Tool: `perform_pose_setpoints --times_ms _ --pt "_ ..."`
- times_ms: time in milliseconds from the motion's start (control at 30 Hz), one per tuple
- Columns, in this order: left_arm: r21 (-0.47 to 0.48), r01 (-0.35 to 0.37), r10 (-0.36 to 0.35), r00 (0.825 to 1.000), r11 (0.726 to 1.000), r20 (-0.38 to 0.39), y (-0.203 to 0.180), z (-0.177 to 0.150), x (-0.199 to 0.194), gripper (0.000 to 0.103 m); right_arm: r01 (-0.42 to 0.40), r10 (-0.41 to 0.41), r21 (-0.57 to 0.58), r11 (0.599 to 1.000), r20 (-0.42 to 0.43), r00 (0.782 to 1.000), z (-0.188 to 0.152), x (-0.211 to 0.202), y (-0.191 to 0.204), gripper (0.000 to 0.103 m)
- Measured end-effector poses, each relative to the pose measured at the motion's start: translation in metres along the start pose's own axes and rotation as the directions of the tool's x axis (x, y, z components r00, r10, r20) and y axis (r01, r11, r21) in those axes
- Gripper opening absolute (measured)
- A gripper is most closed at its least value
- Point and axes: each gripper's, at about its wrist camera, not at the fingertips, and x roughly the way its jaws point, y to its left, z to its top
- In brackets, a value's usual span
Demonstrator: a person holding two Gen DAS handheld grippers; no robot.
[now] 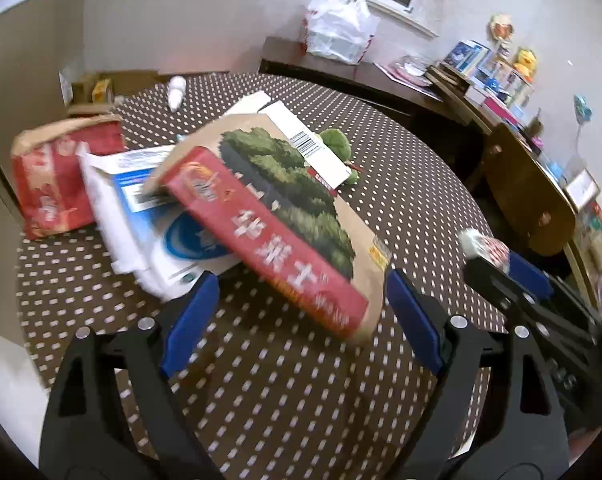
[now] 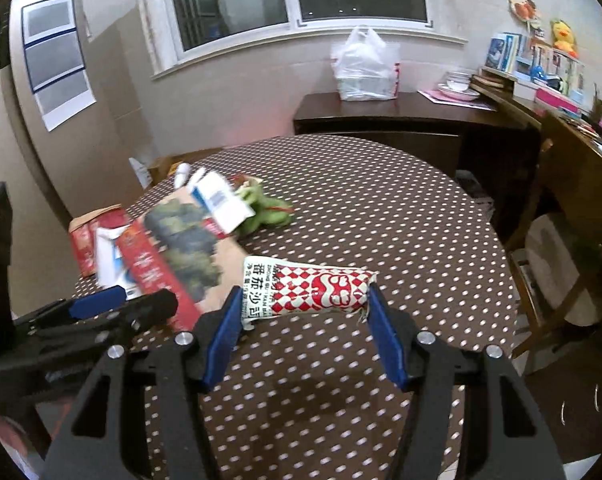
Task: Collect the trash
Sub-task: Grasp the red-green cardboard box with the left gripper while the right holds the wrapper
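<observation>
Left wrist view: the left gripper [image 1: 297, 312] stands with jaws wide apart and nothing between its pads; the red carton [image 1: 269, 236] lies just ahead on the table [image 1: 301, 400], its long axis running from far left to near right.

Right wrist view: the right gripper [image 2: 301, 312] is clamped end to end on the red-and-white sachet [image 2: 305, 290], held crosswise above the table, right of the carton.

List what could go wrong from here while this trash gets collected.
1. The right gripper holds the red-and-white sachet only by its ends; it may buckle and slip out.
2. The left gripper stands open around a corner of the big red-and-brown carton, which lies tilted on other packaging; a corner grip could let it swing or drop.
3. The two grippers work close together, so they might collide.
</observation>
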Motion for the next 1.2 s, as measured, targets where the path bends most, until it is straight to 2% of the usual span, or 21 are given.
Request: perform_pose_setpoints --times_ms 133,167,200,233,300,367,500,633,867,1133,1200 --pt "-0.050 -0.024 0.025 1.000 0.998 0.005 -0.001 0.011 0.024 0.084 0.005 -0.005 0.019 1.000 -0.017 1.000 0.004 0.012 -0.011 0.060" --pt "-0.050 -0.034 0.034 0.999 0.998 0.005 -0.002 0.014 0.028 0.069 0.005 -0.005 0.024 1.000 -0.022 1.000 0.004 0.015 -0.013 0.060" --pt "-0.040 -0.055 0.056 0.998 0.998 0.007 -0.004 0.016 0.032 0.046 0.007 -0.006 0.031 1.000 -0.029 1.000 0.004 0.018 -0.015 0.060" --pt "-0.016 -0.064 0.064 0.998 0.998 0.011 -0.007 0.016 0.035 0.044 0.008 -0.007 0.035 0.999 -0.036 0.999 0.003 0.021 -0.017 0.060" --pt "0.024 -0.055 0.054 0.998 0.998 0.042 -0.011 0.018 0.031 0.032 0.005 -0.004 0.039 0.999 -0.041 0.999 0.002 0.023 -0.017 0.060" --pt "0.051 -0.043 0.037 0.994 0.998 0.104 -0.015 0.017 0.017 0.026 0.002 0.000 0.044 0.999 -0.045 0.999 -0.001 0.024 -0.018 0.060" --pt "0.115 -0.038 0.017 0.984 0.993 0.178 -0.024 0.013 -0.007 0.016 -0.006 0.008 0.056 0.998 -0.043 0.999 -0.002 0.020 -0.015 0.060" --pt "0.164 -0.089 0.048 0.970 0.982 0.238 -0.033 0.007 -0.031 0.013 -0.026 0.027 0.054 0.998 -0.017 0.999 -0.003 0.006 -0.005 0.060" --pt "0.171 -0.155 0.099 0.950 0.973 0.297 -0.028 -0.008 -0.068 0.013 -0.070 0.070 0.015 0.997 0.021 0.997 -0.003 -0.020 0.026 0.060" --pt "0.117 -0.238 0.185 0.921 0.964 0.343 0.004 -0.030 -0.116 0.013 -0.157 0.160 -0.074 0.985 0.037 0.986 -0.008 -0.040 0.092 0.060" --pt "0.096 -0.276 0.227 0.909 0.956 0.350 0.013 -0.034 -0.125 0.013 -0.184 0.187 -0.092 0.979 0.032 0.982 -0.009 -0.041 0.107 0.060"
